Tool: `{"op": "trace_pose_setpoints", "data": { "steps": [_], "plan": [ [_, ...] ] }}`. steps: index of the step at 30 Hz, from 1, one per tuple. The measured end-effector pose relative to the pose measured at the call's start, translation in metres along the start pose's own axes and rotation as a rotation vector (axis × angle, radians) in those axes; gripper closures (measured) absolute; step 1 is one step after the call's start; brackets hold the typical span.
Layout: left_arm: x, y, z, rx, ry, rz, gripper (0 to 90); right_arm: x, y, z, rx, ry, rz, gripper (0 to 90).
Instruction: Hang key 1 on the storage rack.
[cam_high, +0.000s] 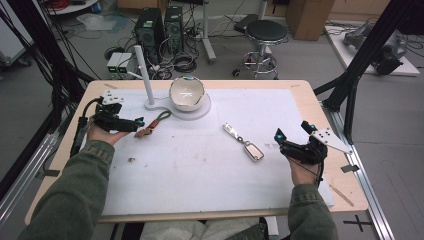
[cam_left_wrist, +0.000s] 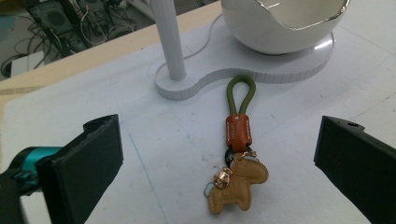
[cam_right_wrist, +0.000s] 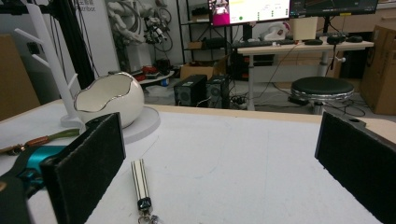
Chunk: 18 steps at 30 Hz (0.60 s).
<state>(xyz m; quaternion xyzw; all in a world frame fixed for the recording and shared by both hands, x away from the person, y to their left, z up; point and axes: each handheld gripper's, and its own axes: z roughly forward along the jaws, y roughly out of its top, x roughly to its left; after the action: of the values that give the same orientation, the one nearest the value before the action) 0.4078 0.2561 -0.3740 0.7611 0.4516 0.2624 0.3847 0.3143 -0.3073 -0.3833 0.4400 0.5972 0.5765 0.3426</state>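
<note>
Left tongs (cam_high: 141, 121) at the left of the counter (cam_high: 210, 170), jaws spread wide, nothing gripped. Just ahead of them, flat on the white mat: a horse keyring (cam_left_wrist: 236, 184) of tan leather, with an orange-brown leather tab and an olive green cord loop (cam_left_wrist: 241, 93) pointing toward the far side. Seen in the left gripper view lying between the two open jaws, touching neither. Loop end just short of the white stand base (cam_left_wrist: 261, 74), apart from it. On that base, a white egg-shaped bowl (cam_high: 186, 93) with a wavy silvery rim, and at its left end an upright white post (cam_high: 143, 75).

Right tongs (cam_high: 291, 131) at the right of the counter, likewise wide open and holding nothing, raised a little in the hand. To their left, near the middle of the mat, a second keyring (cam_high: 244, 142): a slim silvery bar joined to a pale rectangular tag, lying flat, well apart from the horse keyring. In the right gripper view, the bar (cam_right_wrist: 139, 179) close beside the left-hand jaw, contact not clear.

Beyond the far edge of the counter, a black stool (cam_high: 266, 33) and computer towers (cam_high: 159, 27) on the floor.
</note>
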Motion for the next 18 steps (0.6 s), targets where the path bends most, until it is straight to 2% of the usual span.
{"op": "trace_pose_setpoints", "data": {
  "steps": [1, 2, 7, 18],
  "plan": [
    [0.001, -0.002, 0.008, 0.028, -0.003, 0.006, 1.7, 0.000, 0.000, 0.000, 0.001, -0.001, 0.005, 0.6],
    [0.001, -0.002, 0.008, 0.028, -0.003, 0.006, 1.7, 0.000, 0.000, 0.000, 0.001, -0.001, 0.005, 0.6],
    [0.001, -0.005, 0.023, 0.093, -0.037, 0.011, 2.0, -0.001, 0.000, 0.000, 0.001, -0.005, -0.001, 0.6],
    [-0.009, 0.015, 0.041, 0.161, -0.074, 0.082, 2.0, -0.002, 0.000, -0.002, -0.006, -0.010, 0.001, 0.6]
  ]
}}
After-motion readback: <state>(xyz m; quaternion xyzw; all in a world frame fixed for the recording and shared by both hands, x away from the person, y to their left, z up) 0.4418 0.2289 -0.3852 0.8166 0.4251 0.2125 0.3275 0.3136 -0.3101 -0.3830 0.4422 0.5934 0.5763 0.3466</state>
